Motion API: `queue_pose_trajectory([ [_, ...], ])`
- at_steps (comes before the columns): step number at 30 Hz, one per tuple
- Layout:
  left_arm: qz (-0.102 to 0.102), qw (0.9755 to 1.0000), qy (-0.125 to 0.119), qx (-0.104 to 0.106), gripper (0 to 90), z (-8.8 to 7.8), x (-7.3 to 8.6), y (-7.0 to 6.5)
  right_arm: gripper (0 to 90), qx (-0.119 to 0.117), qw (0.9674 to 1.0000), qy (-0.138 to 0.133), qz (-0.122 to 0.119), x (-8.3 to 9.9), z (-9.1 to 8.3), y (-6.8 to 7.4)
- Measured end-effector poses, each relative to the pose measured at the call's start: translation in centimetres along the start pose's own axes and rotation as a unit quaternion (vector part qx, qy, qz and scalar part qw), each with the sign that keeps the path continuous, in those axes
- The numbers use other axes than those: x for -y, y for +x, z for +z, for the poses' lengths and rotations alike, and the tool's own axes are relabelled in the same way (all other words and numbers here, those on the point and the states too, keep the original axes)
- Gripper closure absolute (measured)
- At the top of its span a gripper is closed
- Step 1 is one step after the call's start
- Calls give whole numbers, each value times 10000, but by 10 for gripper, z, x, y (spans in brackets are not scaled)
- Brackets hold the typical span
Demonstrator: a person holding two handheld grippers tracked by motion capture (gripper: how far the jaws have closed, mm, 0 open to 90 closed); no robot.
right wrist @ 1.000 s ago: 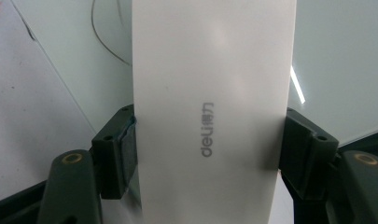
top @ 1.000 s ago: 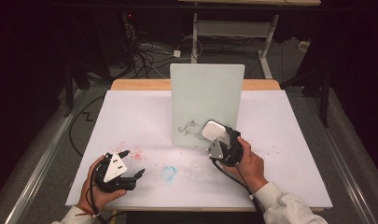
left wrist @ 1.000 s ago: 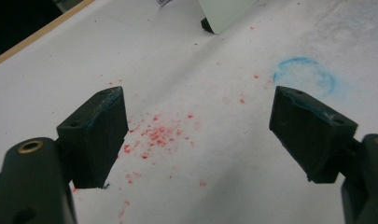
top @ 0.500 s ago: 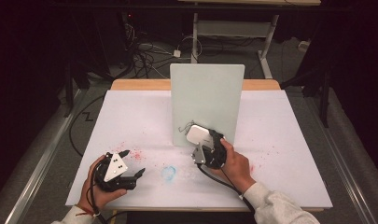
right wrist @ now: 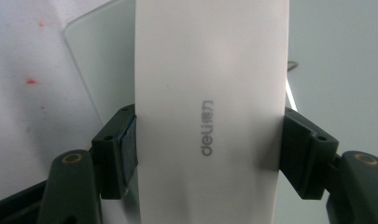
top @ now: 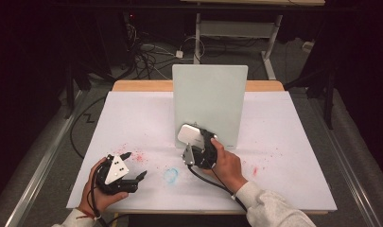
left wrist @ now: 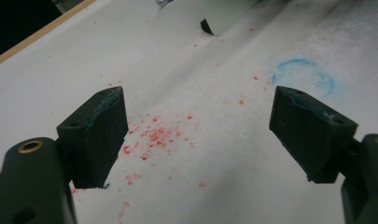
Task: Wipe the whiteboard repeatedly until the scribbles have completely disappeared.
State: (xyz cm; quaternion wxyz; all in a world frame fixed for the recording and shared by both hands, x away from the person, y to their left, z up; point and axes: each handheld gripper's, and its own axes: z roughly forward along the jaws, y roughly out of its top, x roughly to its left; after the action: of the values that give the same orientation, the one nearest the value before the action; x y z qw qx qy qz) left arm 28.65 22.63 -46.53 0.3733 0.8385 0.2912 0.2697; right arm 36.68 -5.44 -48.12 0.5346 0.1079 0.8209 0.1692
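The right tongs clamp a smooth white eraser printed with a grey "deli" logo, against the upright pale board. The left tongs gape wide above the table.

Lab: paper-covered table, tangled cables on floor, dark surroundings.

In the right gripper view, the white eraser runs off the top and bottom edges, hiding much of the glass board; the board's surface is blurred.
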Motion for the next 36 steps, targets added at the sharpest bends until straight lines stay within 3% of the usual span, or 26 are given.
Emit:
queue_pose_trajectory([
  [8,-23,10000,-15,-29,186,-1,1,0,307,241,9982,58,539,10,-5,-32],
  [10,-22,10000,-10,-21,186,-1,0,0,307,246,9976,69,645,12,-6,-34],
  [13,-11,10000,4,-12,186,0,0,0,307,286,9978,75,596,12,-5,-28],
  [19,-14,10000,1,-5,186,0,1,0,306,175,9997,115,154,10,-2,-7],
  [23,-29,10000,0,-23,186,-1,1,0,307,-39,9996,244,-105,17,-3,1],
  [30,-47,10000,5,-52,186,-2,2,1,307,-32,9986,478,-200,44,-8,-3],
  [36,-41,10000,16,-57,186,-1,1,1,307,65,9981,594,-158,53,-10,-8],
])
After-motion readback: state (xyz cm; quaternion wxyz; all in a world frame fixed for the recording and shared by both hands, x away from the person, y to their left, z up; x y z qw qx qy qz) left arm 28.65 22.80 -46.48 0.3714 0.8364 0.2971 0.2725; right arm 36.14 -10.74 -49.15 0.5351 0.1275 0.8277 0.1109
